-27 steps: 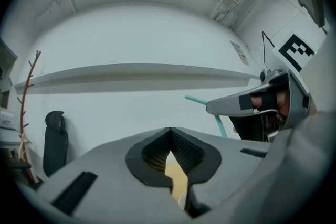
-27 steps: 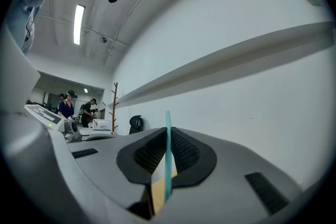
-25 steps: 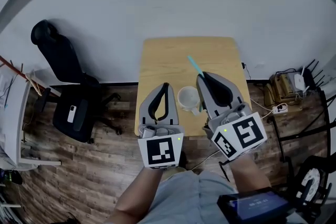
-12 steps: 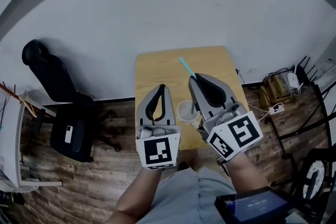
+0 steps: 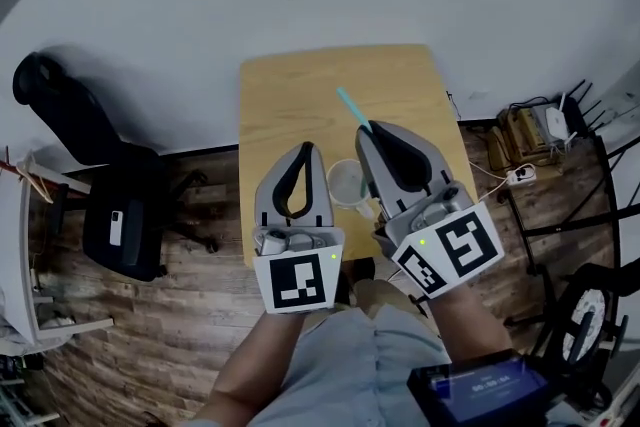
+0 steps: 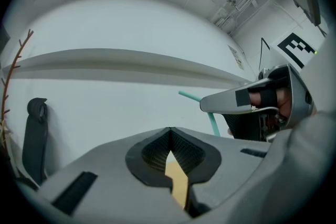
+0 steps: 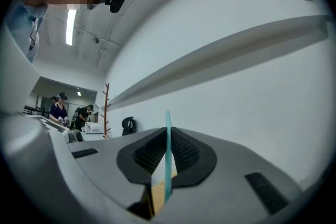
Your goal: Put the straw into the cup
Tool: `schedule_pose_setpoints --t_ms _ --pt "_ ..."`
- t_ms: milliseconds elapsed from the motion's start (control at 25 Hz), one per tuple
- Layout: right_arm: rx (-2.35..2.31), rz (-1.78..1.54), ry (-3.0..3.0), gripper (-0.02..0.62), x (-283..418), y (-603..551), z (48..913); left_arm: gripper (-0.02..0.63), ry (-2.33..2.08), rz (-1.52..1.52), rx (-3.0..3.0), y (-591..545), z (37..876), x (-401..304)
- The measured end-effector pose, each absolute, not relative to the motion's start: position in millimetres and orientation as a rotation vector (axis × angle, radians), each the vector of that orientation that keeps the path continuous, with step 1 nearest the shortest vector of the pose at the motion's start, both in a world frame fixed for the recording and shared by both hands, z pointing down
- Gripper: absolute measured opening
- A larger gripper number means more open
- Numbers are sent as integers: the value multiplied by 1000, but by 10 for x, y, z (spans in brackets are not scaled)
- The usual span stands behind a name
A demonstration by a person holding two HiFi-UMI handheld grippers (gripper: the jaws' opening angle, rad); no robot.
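A teal straw (image 5: pixel 350 105) sticks out past the tip of my right gripper (image 5: pixel 368 128), which is shut on it; in the right gripper view the straw (image 7: pixel 168 157) stands upright between the closed jaws. A translucent white cup (image 5: pixel 345 181) stands on the small wooden table (image 5: pixel 300 95), between the two grippers and partly hidden by the right one. My left gripper (image 5: pixel 305 150) is shut with nothing in it, just left of the cup. From the left gripper view, the straw (image 6: pixel 210 115) and the right gripper (image 6: pixel 252 105) appear at the right.
A black office chair (image 5: pixel 100 185) stands left of the table on the wood floor. Cables and a power strip (image 5: pixel 520 175) lie at the right by a wire rack. A white wall runs behind the table. A coat stand (image 7: pixel 106 107) and people show far off.
The head view has shifted, so the table and cup sit higher and further left in the frame. Both grippers keep their pose beside the cup, the straw still held.
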State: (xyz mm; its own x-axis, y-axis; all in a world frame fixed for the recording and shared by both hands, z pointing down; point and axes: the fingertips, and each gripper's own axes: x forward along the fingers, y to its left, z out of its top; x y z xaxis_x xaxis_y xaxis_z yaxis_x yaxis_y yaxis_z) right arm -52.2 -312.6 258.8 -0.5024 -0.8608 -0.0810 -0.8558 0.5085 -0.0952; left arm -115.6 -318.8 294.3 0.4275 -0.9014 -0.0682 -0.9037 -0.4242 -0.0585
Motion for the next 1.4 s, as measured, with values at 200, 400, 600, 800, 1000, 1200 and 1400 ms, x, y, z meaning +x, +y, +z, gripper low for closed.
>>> schedule_pose_setpoints --t_ms 200,400,600,800,1000,1200,1400 --pt "-1494 -149 2657 20 -486 -3290 2857 -2 1678 -14 -2604 -3299 3128 -1153" --pt "-1484 -230 2680 20 -526 -3401 3137 -2 1722 -65 -2629 -3380 3387 -1193" --pt "-1488 -322 2707 20 -568 -3517 3470 -2 1742 -110 -2673 -3500 3661 -1192" --pt "-1496 -391 2739 21 -625 -3568 3820 -2 1758 -156 -2713 -3585 3942 -1195" --pt "-1506 -441 2768 21 -687 -3561 4078 -2 1768 -196 -2749 -3602 4150 -1194" --pt "-1534 -479 2788 23 -715 -3610 4307 -2 1780 -240 -2781 -3608 4367 -1212" --pt "-1560 -499 2821 23 -735 -3614 4470 -2 1789 -266 -2798 -3611 4462 -1235"
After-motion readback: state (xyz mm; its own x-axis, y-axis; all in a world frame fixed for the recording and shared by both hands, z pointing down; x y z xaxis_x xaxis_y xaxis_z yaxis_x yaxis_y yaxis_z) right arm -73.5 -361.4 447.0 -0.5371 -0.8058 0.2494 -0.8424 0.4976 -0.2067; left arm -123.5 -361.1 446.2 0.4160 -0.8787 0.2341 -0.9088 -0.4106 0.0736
